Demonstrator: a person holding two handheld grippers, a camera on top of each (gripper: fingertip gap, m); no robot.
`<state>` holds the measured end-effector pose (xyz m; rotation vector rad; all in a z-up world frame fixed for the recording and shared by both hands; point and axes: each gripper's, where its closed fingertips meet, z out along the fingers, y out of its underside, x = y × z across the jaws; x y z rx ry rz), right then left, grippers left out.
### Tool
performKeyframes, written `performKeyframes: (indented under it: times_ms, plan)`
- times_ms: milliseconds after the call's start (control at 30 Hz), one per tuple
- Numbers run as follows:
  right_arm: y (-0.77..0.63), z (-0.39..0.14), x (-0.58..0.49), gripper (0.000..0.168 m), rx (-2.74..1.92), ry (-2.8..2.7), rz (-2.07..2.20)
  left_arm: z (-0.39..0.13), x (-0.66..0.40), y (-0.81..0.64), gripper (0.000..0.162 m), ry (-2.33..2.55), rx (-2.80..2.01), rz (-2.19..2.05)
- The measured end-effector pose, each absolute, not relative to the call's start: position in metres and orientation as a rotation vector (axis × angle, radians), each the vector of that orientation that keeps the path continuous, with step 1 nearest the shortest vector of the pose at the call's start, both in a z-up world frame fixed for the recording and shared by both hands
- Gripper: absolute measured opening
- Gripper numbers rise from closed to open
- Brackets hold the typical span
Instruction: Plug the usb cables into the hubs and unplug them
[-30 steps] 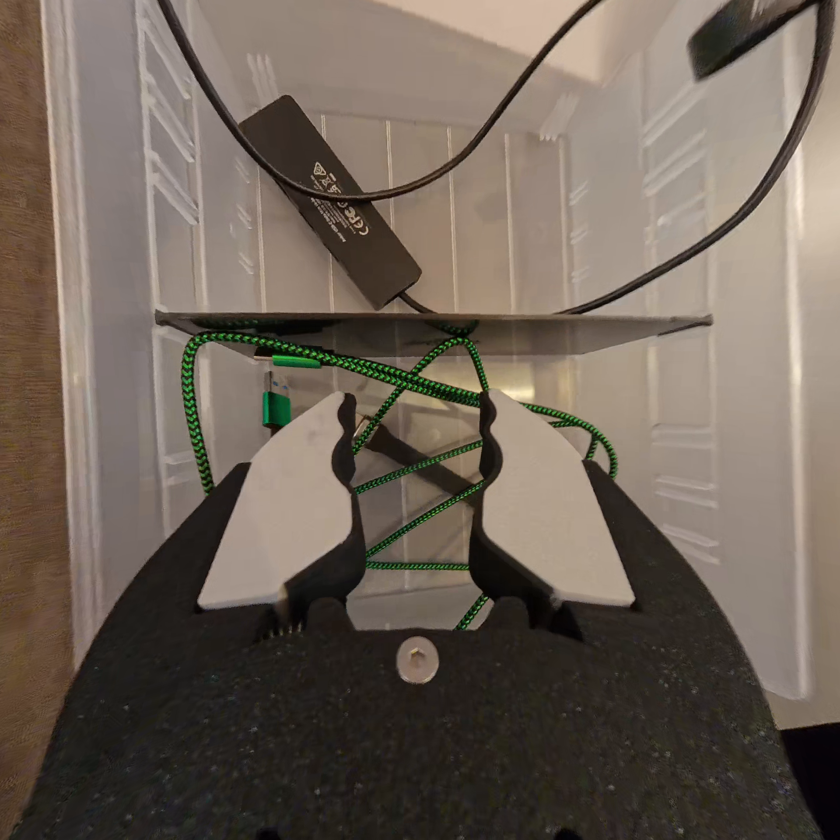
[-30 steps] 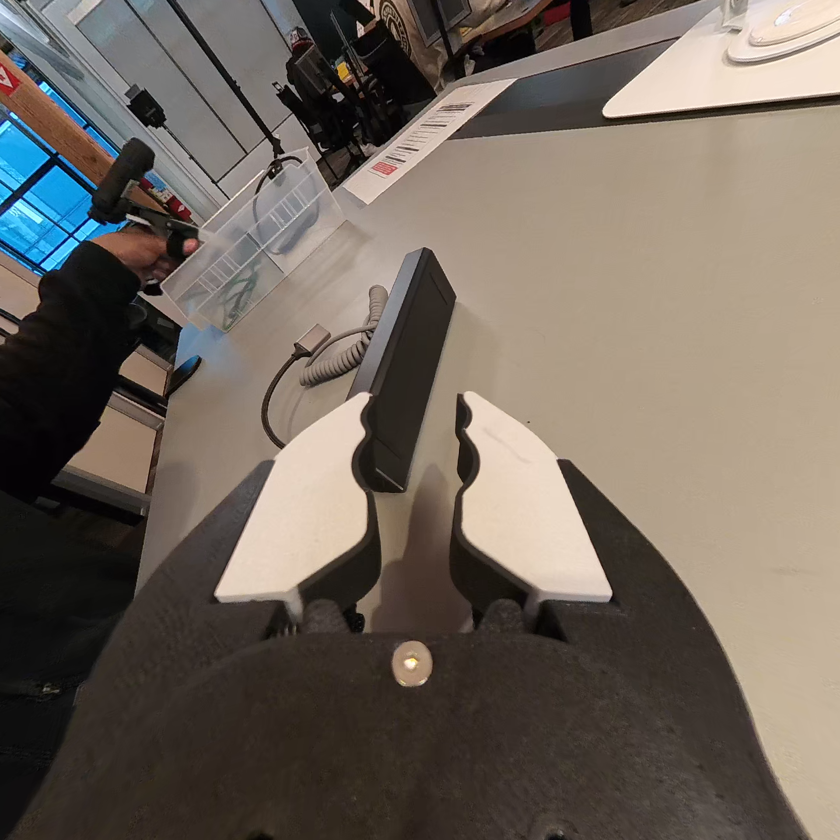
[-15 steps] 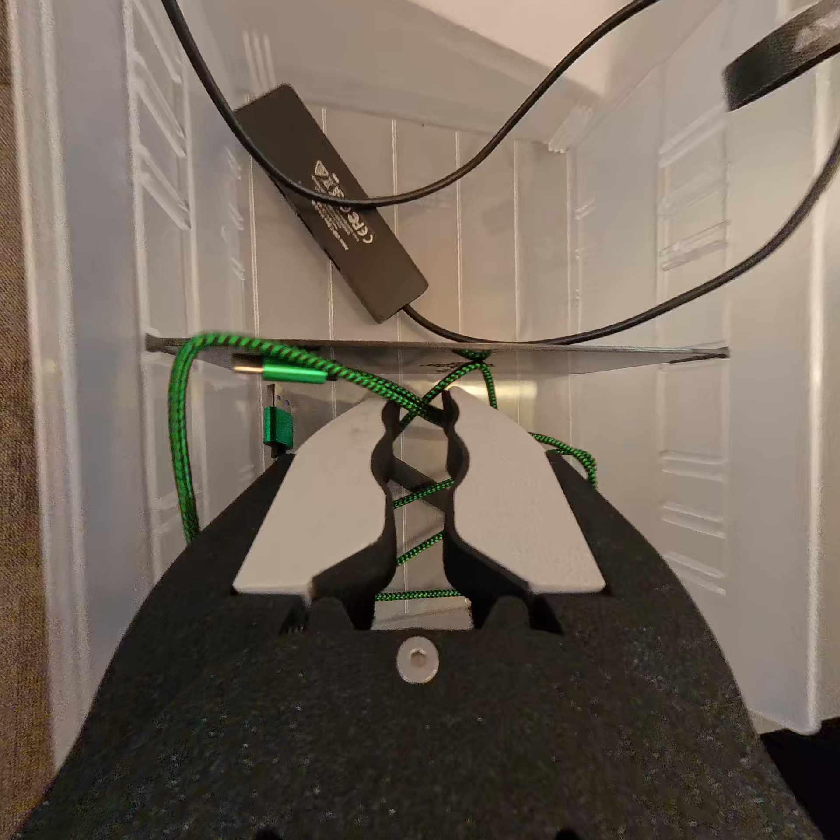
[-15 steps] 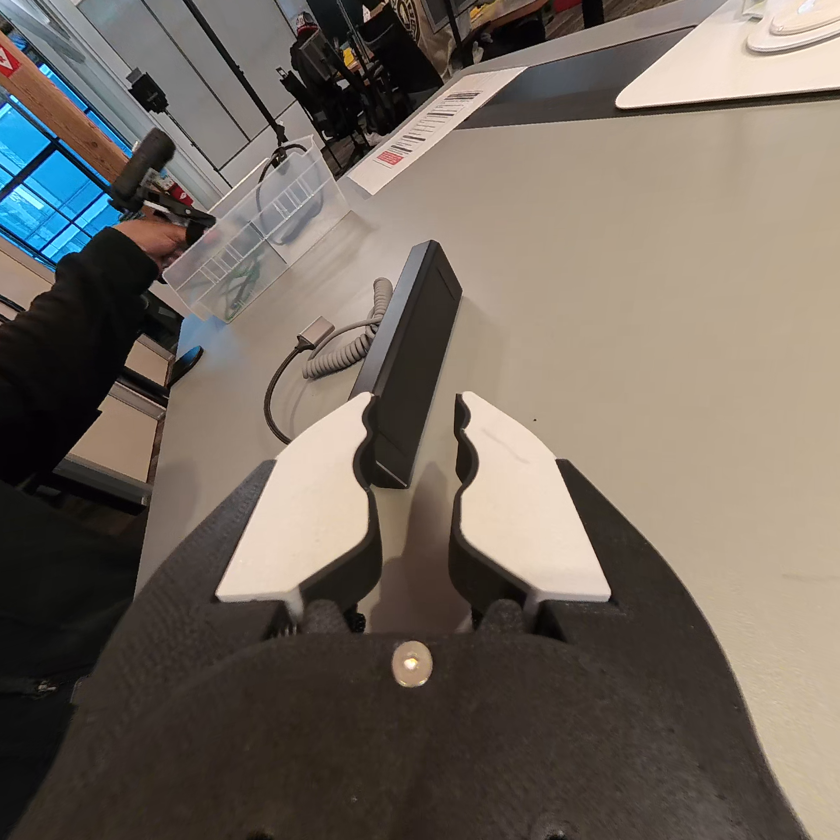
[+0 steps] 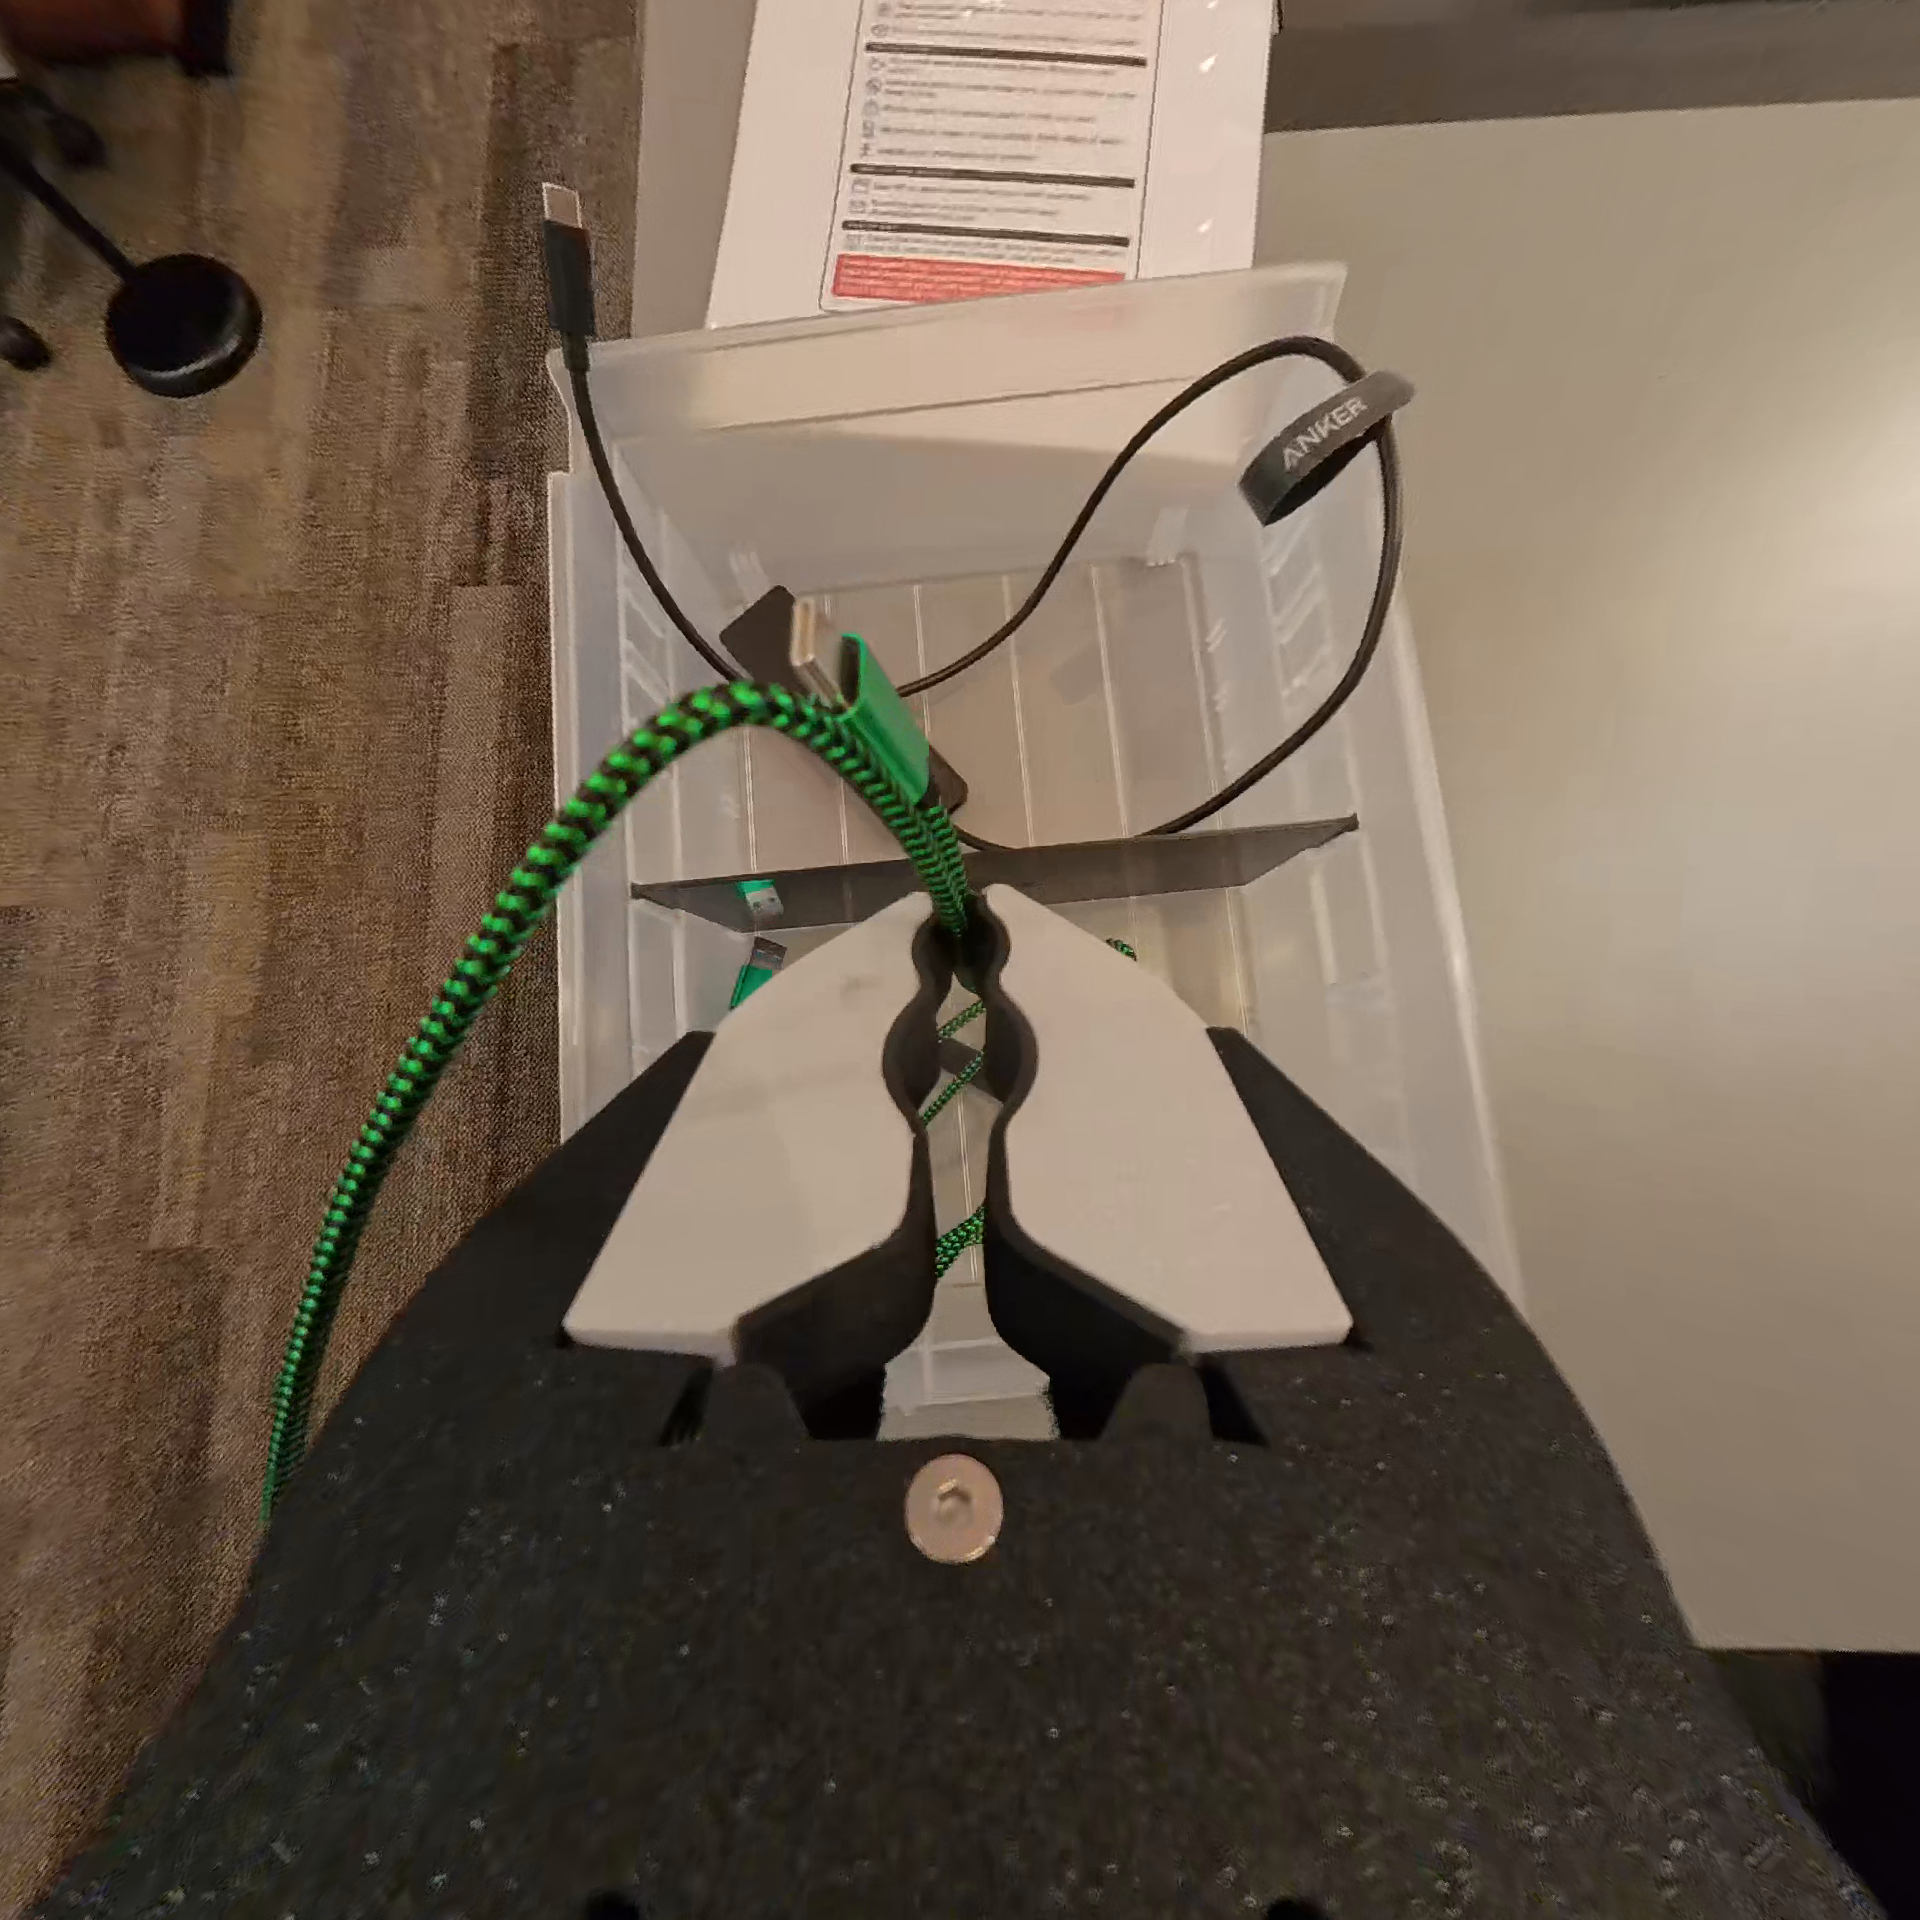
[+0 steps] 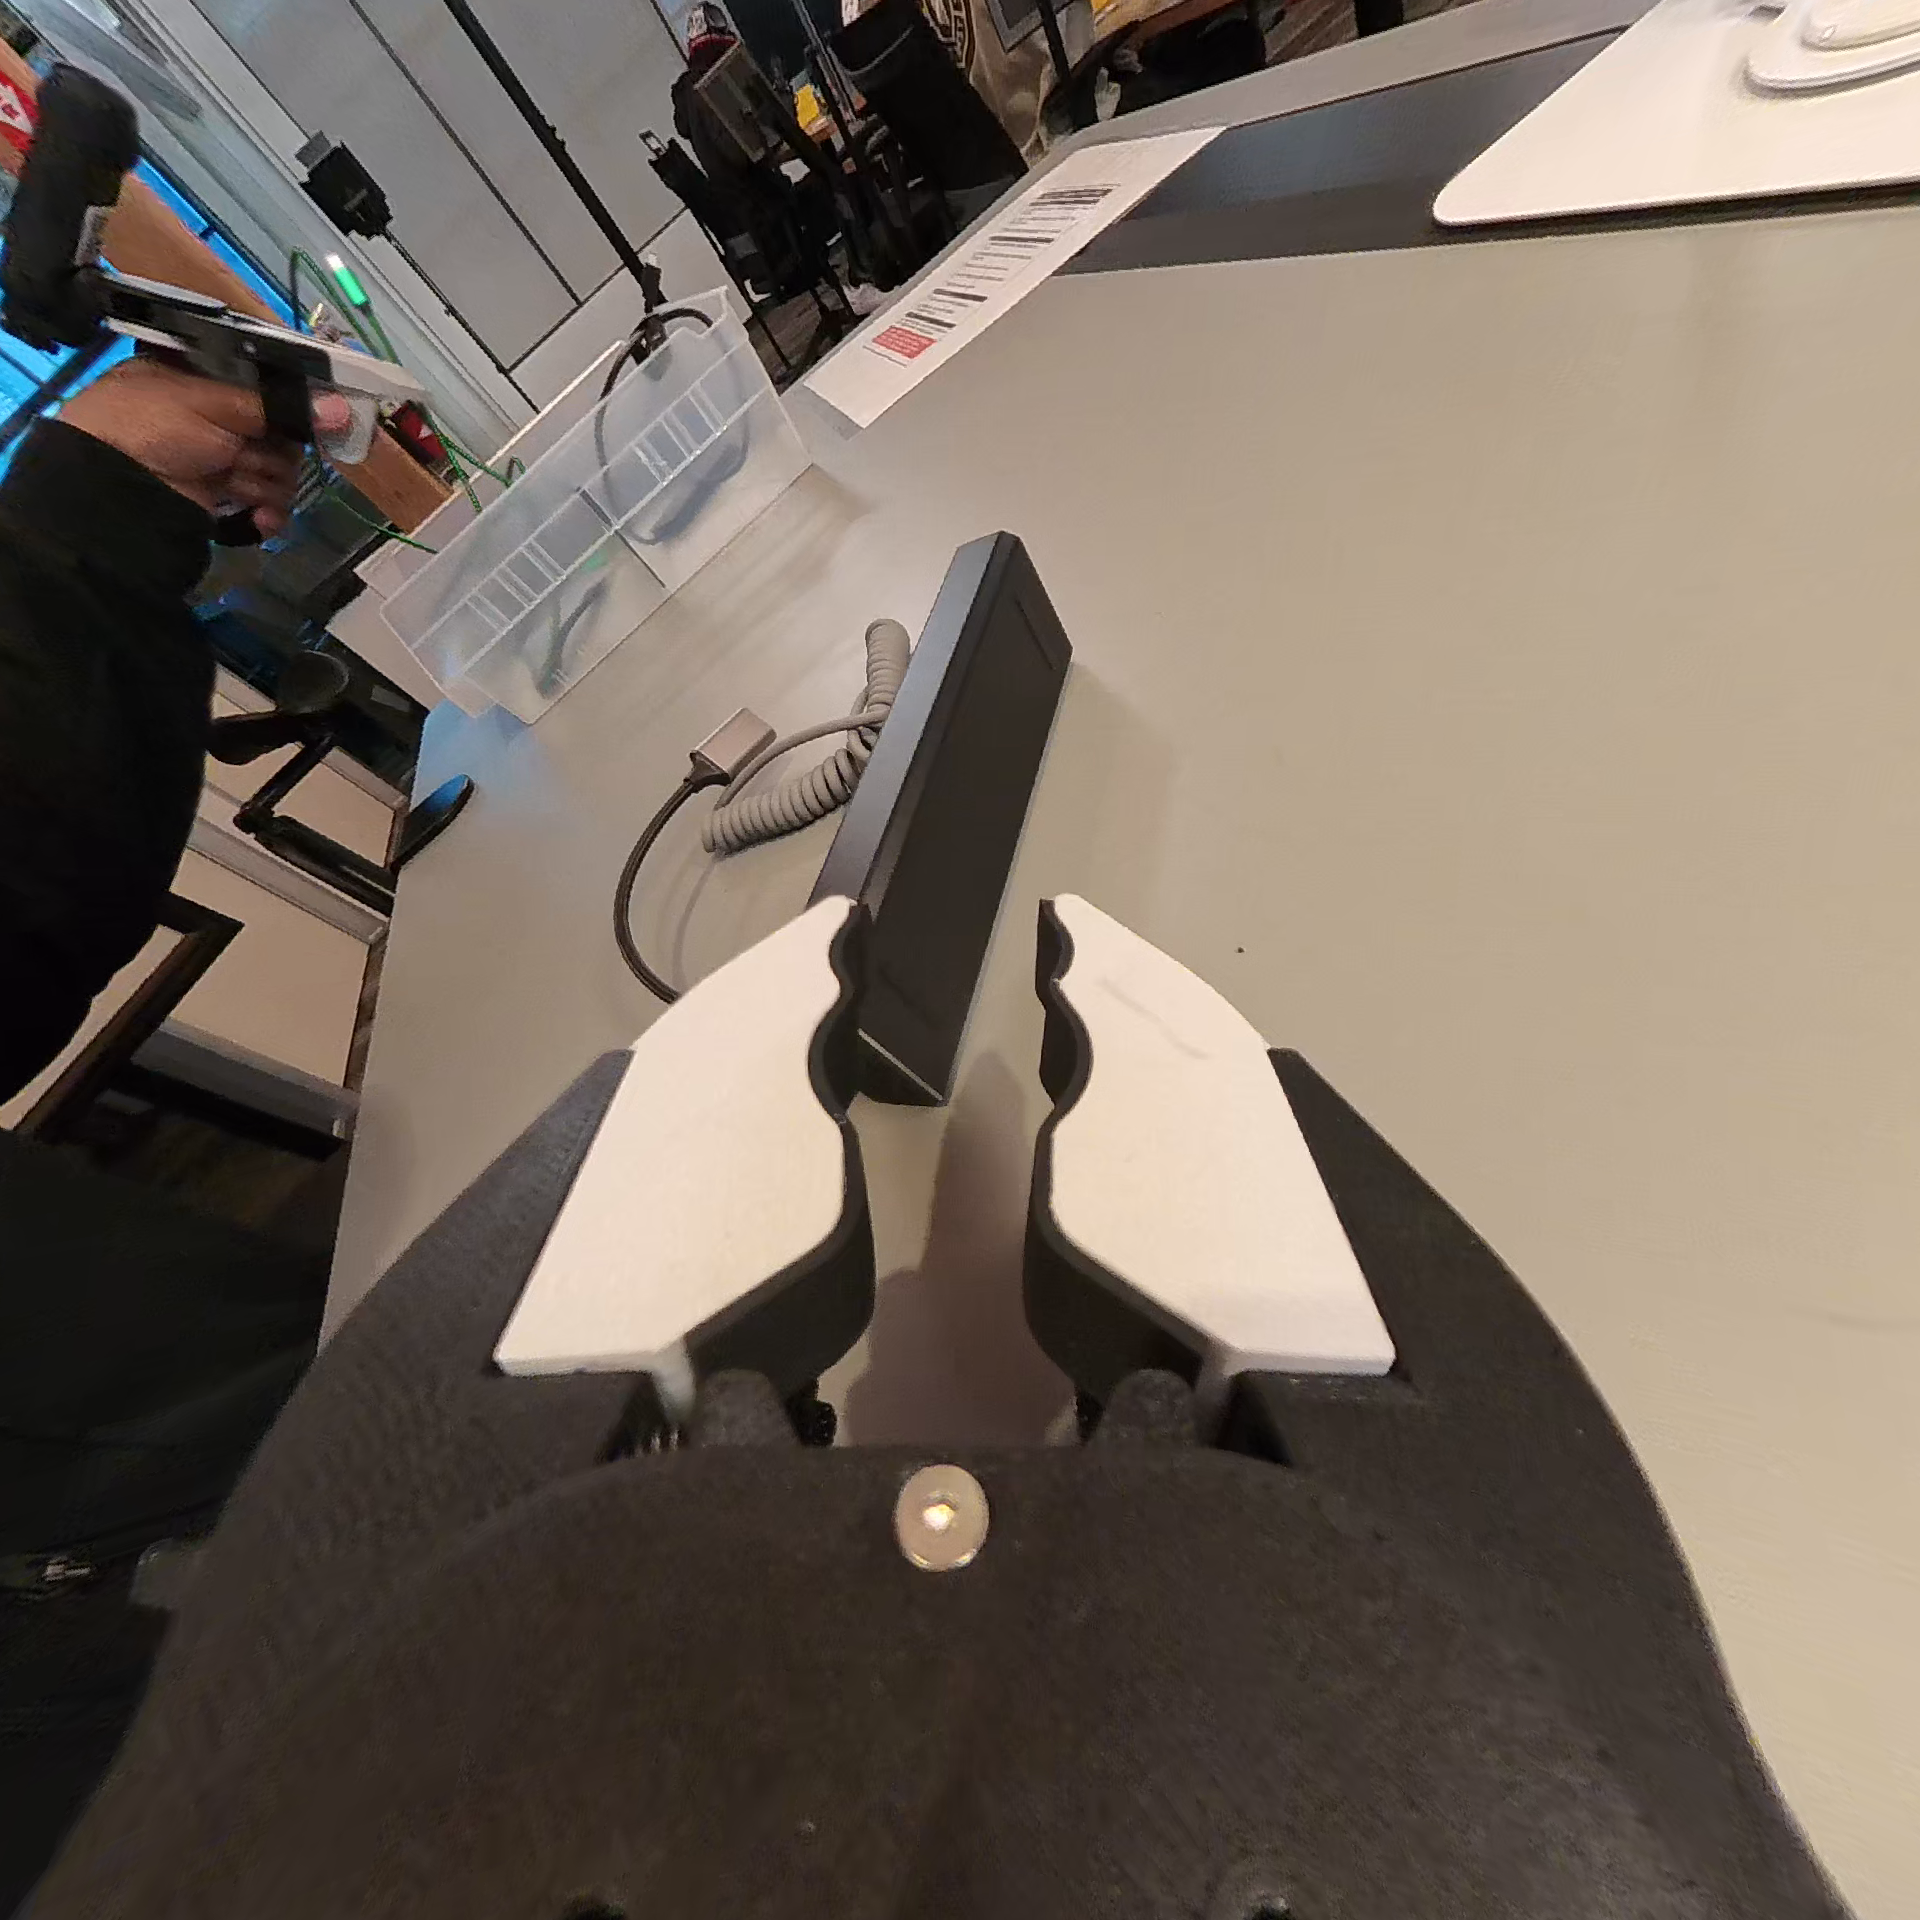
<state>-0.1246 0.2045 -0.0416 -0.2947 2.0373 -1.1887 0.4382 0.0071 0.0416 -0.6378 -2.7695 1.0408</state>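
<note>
My left gripper (image 5: 961, 920) is shut on a green braided cable (image 5: 499, 935) and holds it above a clear plastic bin (image 5: 935, 353). The cable's green plug (image 5: 883, 717) with a silver tip sticks up past the fingertips. A black hub (image 5: 753, 629) with a black cable (image 5: 1371, 623) lies in the bin's far compartment, partly hidden by the plug. My right gripper (image 6: 945, 925) is open, low over the grey table (image 6: 1455, 727), with the near end of a long black hub (image 6: 956, 810) between its fingers. A grey coiled cable (image 6: 821, 779) lies at that hub's left.
More green plugs (image 5: 762, 902) lie under the bin's dark divider (image 5: 1195, 857). A printed sheet (image 5: 987, 156) lies beyond the bin. The bin (image 6: 623, 520) stands at the table's left edge, over carpet (image 5: 260, 727). A white mat (image 6: 1662, 135) lies far right.
My left gripper has shut on the green cable and lifted it up out of the bin. The right gripper has stayed open at the black hub's end.
</note>
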Motion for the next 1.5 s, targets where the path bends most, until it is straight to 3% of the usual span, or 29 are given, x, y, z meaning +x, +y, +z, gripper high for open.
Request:
performKeyframes:
  times_ms: [33, 200, 633, 833, 967, 1267, 1500]
  plan:
    - [0.205, -0.042, -0.124, 0.03, -0.297, 2.038, -1.19, 0.041, 0.437, 0.006, 0.002, -2.761, -0.633, 1.042]
    - [0.203, -0.04, -0.128, 0.03, -0.261, 2.019, -1.193, 0.089, 0.43, 0.004, 0.002, -2.688, -0.628, 1.22]
    - [0.205, -0.04, -0.126, 0.029, -0.288, 2.026, -1.203, 0.34, 0.337, 0.047, 0.002, -2.323, -0.935, 1.943]
    - [0.207, -0.041, -0.124, 0.029, -0.301, 2.034, -1.197, 0.389, 0.25, 0.075, 0.002, -2.127, -1.173, 1.969]
    - [0.208, -0.041, -0.123, 0.029, -0.312, 2.041, -1.191, 0.359, 0.193, 0.089, 0.002, -2.037, -1.343, 1.739]
    - [0.209, -0.043, -0.121, 0.029, -0.333, 2.052, -1.186, 0.187, 0.096, 0.099, 0.002, -1.955, -1.618, 1.023]
    - [0.21, -0.046, -0.115, 0.029, -0.382, 2.083, -1.175, 0.085, 0.057, 0.083, 0.002, -1.862, -1.589, 0.791]
